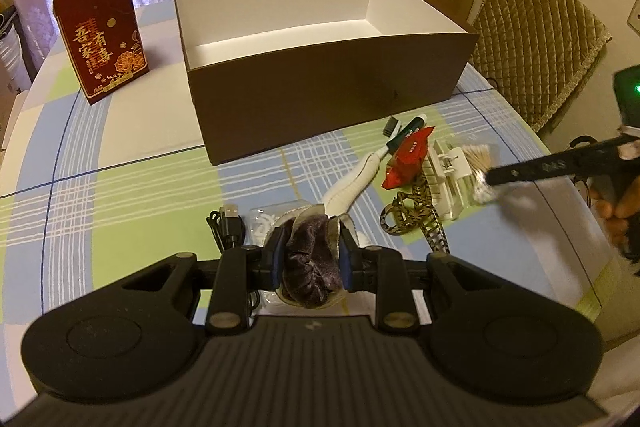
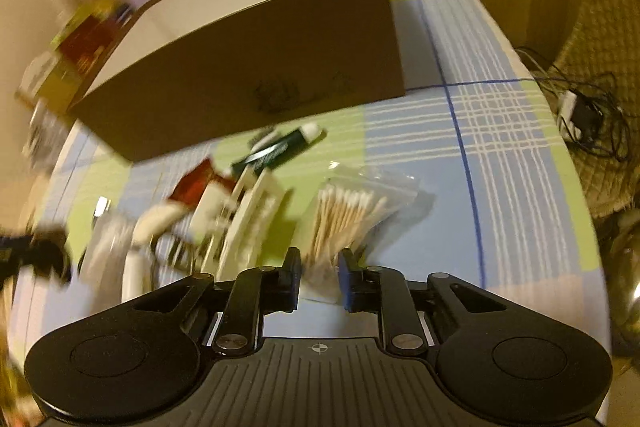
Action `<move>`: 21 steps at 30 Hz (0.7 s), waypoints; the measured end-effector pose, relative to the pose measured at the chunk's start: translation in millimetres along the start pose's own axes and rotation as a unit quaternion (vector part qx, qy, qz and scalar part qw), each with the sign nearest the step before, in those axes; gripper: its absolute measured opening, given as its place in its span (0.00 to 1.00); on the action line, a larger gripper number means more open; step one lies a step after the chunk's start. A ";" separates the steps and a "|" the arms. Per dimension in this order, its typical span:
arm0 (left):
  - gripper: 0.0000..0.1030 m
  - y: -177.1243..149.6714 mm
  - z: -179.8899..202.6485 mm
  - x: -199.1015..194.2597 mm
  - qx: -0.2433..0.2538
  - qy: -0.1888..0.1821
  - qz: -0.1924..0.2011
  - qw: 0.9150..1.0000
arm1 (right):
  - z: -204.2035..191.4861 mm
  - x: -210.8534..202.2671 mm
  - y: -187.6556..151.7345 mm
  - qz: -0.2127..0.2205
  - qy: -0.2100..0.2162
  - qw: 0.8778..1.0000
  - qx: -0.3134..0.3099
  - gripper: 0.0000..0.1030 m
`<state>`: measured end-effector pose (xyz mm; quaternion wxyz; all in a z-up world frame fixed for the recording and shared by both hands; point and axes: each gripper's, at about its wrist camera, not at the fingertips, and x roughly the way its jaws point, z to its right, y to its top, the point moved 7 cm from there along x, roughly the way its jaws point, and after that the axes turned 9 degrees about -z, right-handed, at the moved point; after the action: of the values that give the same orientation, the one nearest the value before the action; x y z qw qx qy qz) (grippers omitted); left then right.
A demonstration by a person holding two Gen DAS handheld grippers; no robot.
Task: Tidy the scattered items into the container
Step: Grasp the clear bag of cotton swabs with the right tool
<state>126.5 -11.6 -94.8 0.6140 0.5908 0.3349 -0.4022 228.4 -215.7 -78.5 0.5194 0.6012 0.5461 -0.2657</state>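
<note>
My left gripper (image 1: 313, 254) is pinching a dark purple velvet scrunchie (image 1: 311, 267) between its pads, held just above the tabletop (image 1: 120, 187) on the near side. Brown box (image 1: 320, 67) sits at the far centre, open top, white inside, nothing visible in it.

My right gripper (image 2: 319, 281) is spread, nothing between the fingers, poised at the near end of the bag of cotton swabs (image 2: 348, 215). I cannot tell whether the fingers touch the bag. The right wrist view is motion-blurred.

Remaining clutter lies on the tabletop between me and the box, right of centre:
- white ribbed sock (image 1: 352, 183), running from the scrunchie toward the box
- red snack packet (image 1: 406, 159), on the sock's right
- dark green tube with white cap (image 1: 406, 133), near the box wall
- small black-and-white brush (image 1: 392, 127), beside the tube
- white plastic clip (image 1: 448, 175), between the packet and the swabs
- leopard-print ribbon (image 1: 412, 215), near side of the clip
- black USB cable (image 1: 228, 227) and a clear bag with something white (image 1: 264, 223), just left of my left gripper

Red gift bag with gold lettering (image 1: 102, 39) stands upright far left, well apart from the box.
</note>
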 end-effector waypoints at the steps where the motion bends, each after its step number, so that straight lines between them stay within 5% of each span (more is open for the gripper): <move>1: 0.22 -0.2 0.6 0.1 0.001 -0.001 0.000 1.000 | 1.1 -4.2 -4.7 -0.009 -0.002 1.000 -0.015 0.22; 5: 0.22 -0.9 3.0 1.1 0.004 -0.003 -0.003 1.000 | 9.6 -17.9 -18.6 -0.024 -0.016 0.999 -0.032 0.24; 6: 0.22 -1.1 3.5 1.4 0.005 -0.004 -0.004 1.000 | 11.8 -20.8 -20.0 -0.019 -0.019 0.999 -0.024 0.43; 7: 0.22 -0.9 3.9 1.8 0.006 -0.004 -0.004 1.000 | 13.8 -25.1 -20.8 -0.006 -0.028 0.999 -0.015 0.84; 8: 0.22 -0.6 4.2 2.0 0.007 -0.004 -0.005 1.000 | 13.9 -29.4 -21.3 0.011 -0.039 0.999 -0.009 0.94; 14: 0.22 1.2 6.3 0.5 0.008 -0.001 -0.003 1.000 | -3.6 -9.0 -22.3 0.018 -0.054 0.998 0.002 0.90; 16: 0.22 1.0 5.9 -0.7 0.006 -0.001 -0.001 1.000 | -4.6 3.9 -22.3 0.009 -0.064 0.998 0.008 0.75; 19: 0.22 -0.4 4.9 -2.6 0.003 0.003 -0.001 1.000 | -0.2 12.0 -22.1 0.007 -0.100 0.995 0.006 0.69; 21: 0.22 -1.9 3.6 -3.8 -0.002 0.004 -0.001 1.000 | -1.2 15.7 -22.5 0.005 -0.098 0.995 -0.010 0.45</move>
<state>122.9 -14.8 -92.0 0.6129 0.5911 0.3390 -0.4000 211.3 -211.7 -99.5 0.5774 0.5699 0.4925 -0.3152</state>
